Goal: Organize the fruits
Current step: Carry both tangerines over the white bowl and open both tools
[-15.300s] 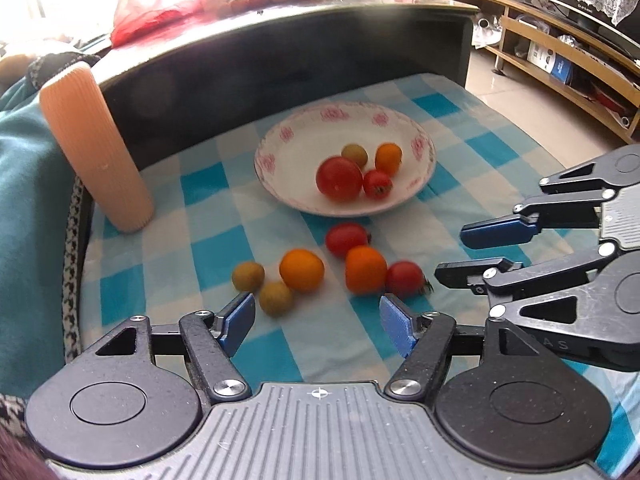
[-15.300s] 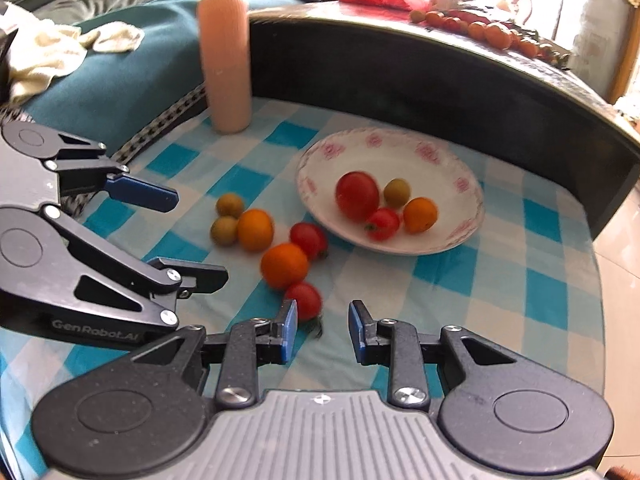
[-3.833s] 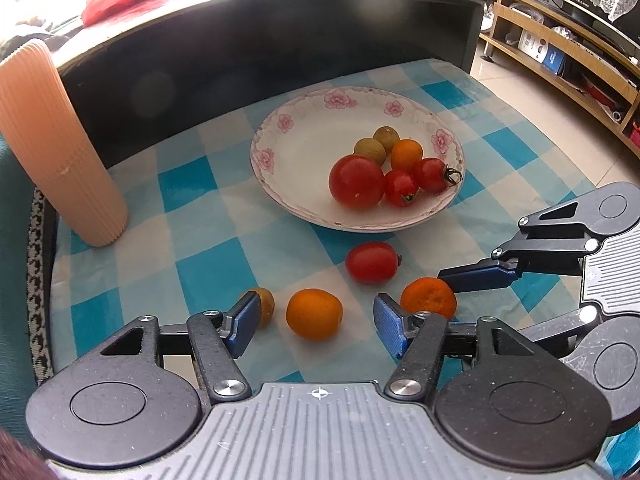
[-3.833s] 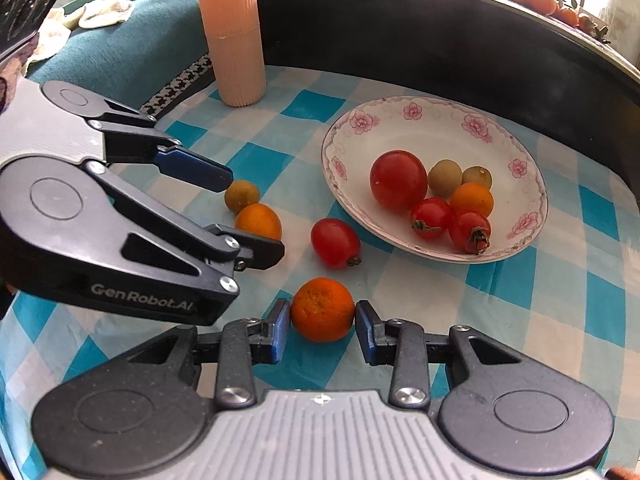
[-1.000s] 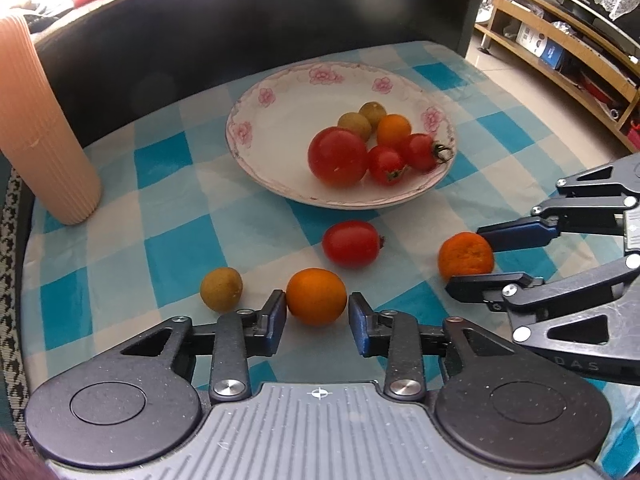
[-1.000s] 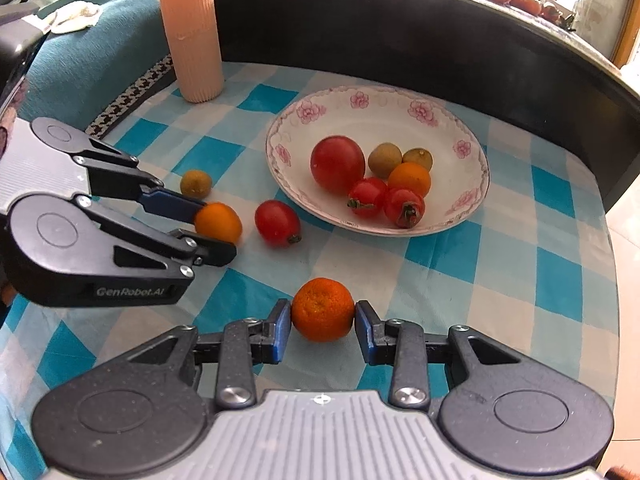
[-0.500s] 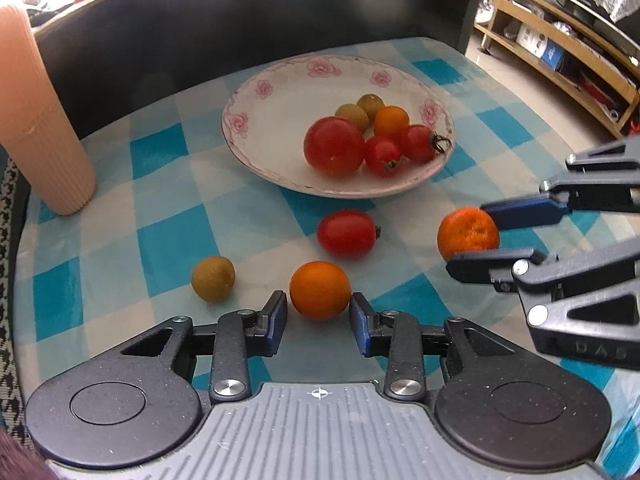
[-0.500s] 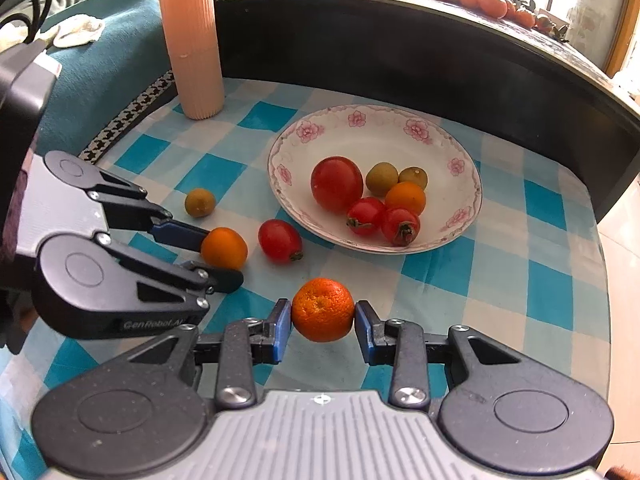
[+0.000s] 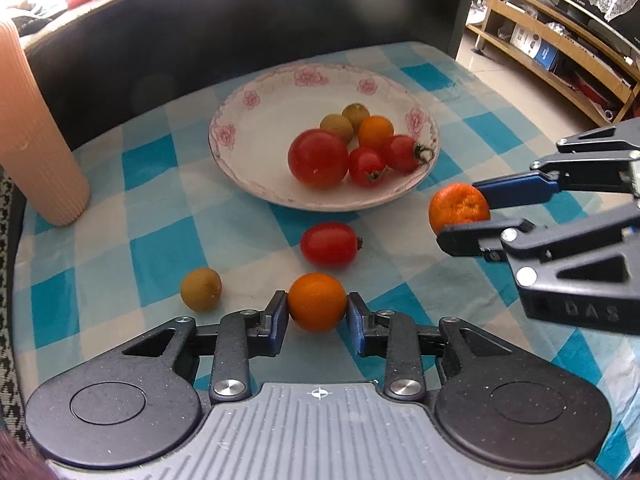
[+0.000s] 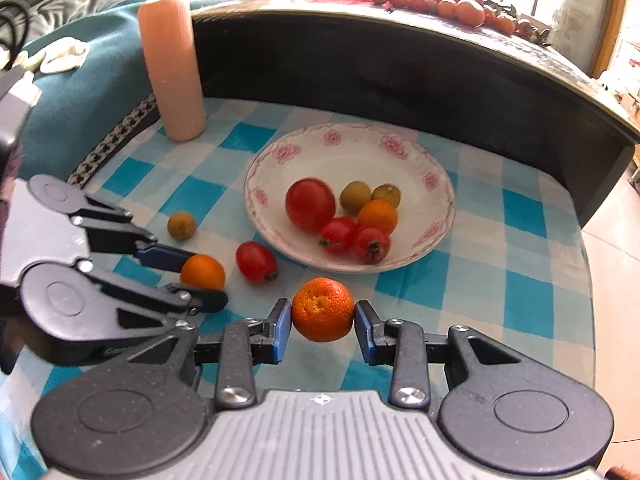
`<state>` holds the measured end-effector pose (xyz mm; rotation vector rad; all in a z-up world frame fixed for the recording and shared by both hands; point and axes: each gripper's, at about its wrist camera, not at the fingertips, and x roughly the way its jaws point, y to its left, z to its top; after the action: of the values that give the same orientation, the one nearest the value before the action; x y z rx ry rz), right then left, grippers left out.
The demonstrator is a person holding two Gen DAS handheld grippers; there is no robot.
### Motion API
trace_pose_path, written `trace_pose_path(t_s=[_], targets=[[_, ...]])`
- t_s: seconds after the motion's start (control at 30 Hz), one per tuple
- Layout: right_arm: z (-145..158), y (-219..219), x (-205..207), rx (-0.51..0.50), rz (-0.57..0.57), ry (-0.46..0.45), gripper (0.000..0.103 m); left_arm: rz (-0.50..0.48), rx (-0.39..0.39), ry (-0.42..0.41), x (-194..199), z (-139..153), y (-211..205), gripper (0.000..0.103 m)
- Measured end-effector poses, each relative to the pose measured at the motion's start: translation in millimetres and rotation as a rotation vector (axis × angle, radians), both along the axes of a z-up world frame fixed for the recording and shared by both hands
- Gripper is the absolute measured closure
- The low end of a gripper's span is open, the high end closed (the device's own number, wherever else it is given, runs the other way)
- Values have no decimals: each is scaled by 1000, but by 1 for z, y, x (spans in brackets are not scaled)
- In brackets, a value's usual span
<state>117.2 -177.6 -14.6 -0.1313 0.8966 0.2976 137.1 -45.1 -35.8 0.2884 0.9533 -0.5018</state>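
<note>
Peach ribbed cylinder (image 9: pixel 34 136) cut off by the left edge; distant shelf contents (image 9: pixel 536 46) perhaps boxes, indistinct.

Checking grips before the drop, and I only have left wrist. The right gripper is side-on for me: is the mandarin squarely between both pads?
Observer: Yes. The right wrist view shows the right gripper with a blue pad against each side of the mandarin, centred.
Operator: Any fruit I can't see?
Observer: A row of tomatoes lies on the counter top behind the plate.
Operator: What's left of the pink cup?
Observer: Beyond the pink cup is a teal sofa with a white cloth on it.
</note>
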Motion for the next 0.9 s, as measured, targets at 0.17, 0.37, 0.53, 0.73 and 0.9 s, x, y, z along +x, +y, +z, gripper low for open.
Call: trace_pose_path(t_s=[0.17,0.37,0.53,0.73,0.9], targets=[[6,-5,9,8,-25,-20,54,-3,-35,-29,1,17,-1,64],[11,-7,22,8,-44,-42,53,23,-64,-68,13,35,-5,64],[11,-8,36,10,-65,-52,53,39,-74,-87,28,39,-12,64],[10,-10,54,6,-79,-68,53,84,-91,-70,47,34,-13,63],[8,-12,69,13,-95,-75,53,117,-102,-67,60,33,-14,63]])
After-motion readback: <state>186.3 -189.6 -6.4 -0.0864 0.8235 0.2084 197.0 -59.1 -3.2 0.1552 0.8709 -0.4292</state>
